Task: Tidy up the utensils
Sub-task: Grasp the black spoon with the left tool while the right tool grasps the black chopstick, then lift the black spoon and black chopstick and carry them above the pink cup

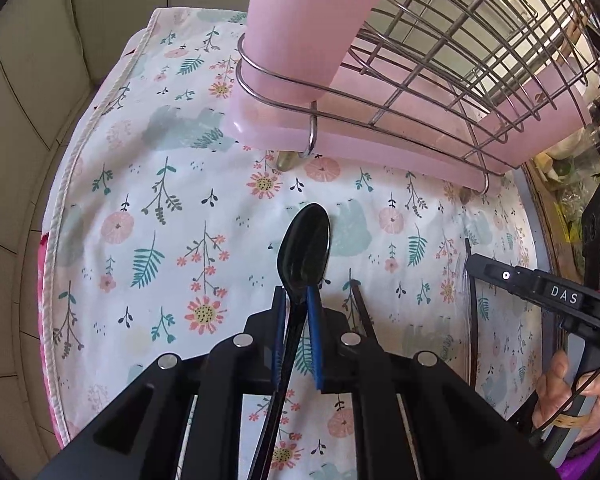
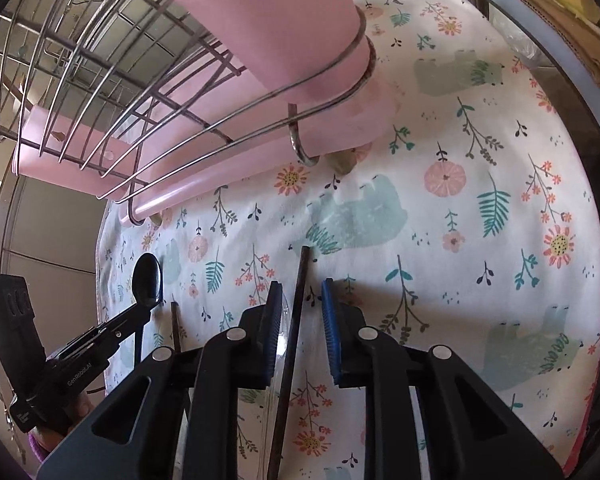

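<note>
My left gripper (image 1: 296, 294) is shut on a black spoon (image 1: 306, 242), bowl forward, held just above the floral cloth (image 1: 160, 200). It also shows in the right wrist view (image 2: 147, 276) at the left. My right gripper (image 2: 300, 292) is open, its blue pads either side of a dark brown chopstick (image 2: 294, 332) lying on the cloth, not touching it. A second chopstick (image 2: 175, 326) lies to its left, also seen in the left wrist view (image 1: 363, 308). The wire dish rack (image 1: 452, 52) with its pink cup holder (image 1: 300, 24) stands just beyond both grippers.
The rack sits on a pink drip tray (image 1: 380, 140). A clear plastic piece (image 2: 282, 320) lies by the chopstick. A cluttered shelf (image 1: 568, 184) borders the cloth on the right, a tiled wall (image 1: 32, 80) on the left.
</note>
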`<state>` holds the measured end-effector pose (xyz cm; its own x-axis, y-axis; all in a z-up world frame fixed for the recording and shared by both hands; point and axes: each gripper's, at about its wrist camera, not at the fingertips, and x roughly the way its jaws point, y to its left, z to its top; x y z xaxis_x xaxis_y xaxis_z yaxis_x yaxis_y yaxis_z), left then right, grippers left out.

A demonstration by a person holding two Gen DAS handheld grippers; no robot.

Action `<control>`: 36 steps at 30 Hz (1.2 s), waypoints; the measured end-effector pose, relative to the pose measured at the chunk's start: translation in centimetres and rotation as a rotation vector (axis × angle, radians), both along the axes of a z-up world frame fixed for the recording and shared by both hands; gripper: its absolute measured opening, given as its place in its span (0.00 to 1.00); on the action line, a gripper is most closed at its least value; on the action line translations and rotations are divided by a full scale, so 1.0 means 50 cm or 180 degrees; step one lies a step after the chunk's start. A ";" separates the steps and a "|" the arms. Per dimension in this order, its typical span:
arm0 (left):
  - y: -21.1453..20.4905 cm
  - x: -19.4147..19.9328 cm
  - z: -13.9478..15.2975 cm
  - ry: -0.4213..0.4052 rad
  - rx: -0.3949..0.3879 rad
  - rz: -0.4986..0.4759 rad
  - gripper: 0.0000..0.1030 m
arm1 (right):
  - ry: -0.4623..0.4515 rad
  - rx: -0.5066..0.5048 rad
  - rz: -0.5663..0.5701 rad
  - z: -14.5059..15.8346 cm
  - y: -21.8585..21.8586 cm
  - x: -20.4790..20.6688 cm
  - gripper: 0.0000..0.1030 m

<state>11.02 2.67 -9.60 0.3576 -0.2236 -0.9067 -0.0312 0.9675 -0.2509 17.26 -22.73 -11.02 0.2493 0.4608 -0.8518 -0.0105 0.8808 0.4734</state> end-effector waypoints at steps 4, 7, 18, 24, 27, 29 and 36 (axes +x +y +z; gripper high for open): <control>-0.006 0.010 -0.004 0.0117 -0.0012 -0.0093 0.11 | 0.0054 0.0265 -0.0078 -0.007 -0.033 0.010 0.19; -0.006 0.014 -0.008 0.0168 -0.0022 -0.0095 0.12 | 0.0062 0.0387 -0.0129 -0.012 -0.053 0.011 0.03; -0.033 0.048 -0.020 0.0345 0.0027 -0.0216 0.16 | -0.0062 0.0228 -0.0118 0.013 -0.123 -0.011 0.00; -0.051 0.070 -0.017 0.0408 0.0124 -0.0409 0.14 | 0.0155 0.0388 -0.0041 0.001 -0.099 0.003 0.01; -0.054 0.070 -0.017 0.0357 0.0130 -0.0447 0.09 | 0.0224 0.0395 -0.0011 -0.008 -0.075 0.011 0.01; -0.055 0.070 -0.018 0.0344 0.0107 -0.0449 0.09 | 0.0223 0.0391 -0.0017 -0.008 -0.069 0.015 0.01; -0.040 0.072 -0.021 0.0367 0.0048 -0.0475 0.10 | 0.0240 0.0282 -0.0023 -0.007 -0.042 0.031 0.03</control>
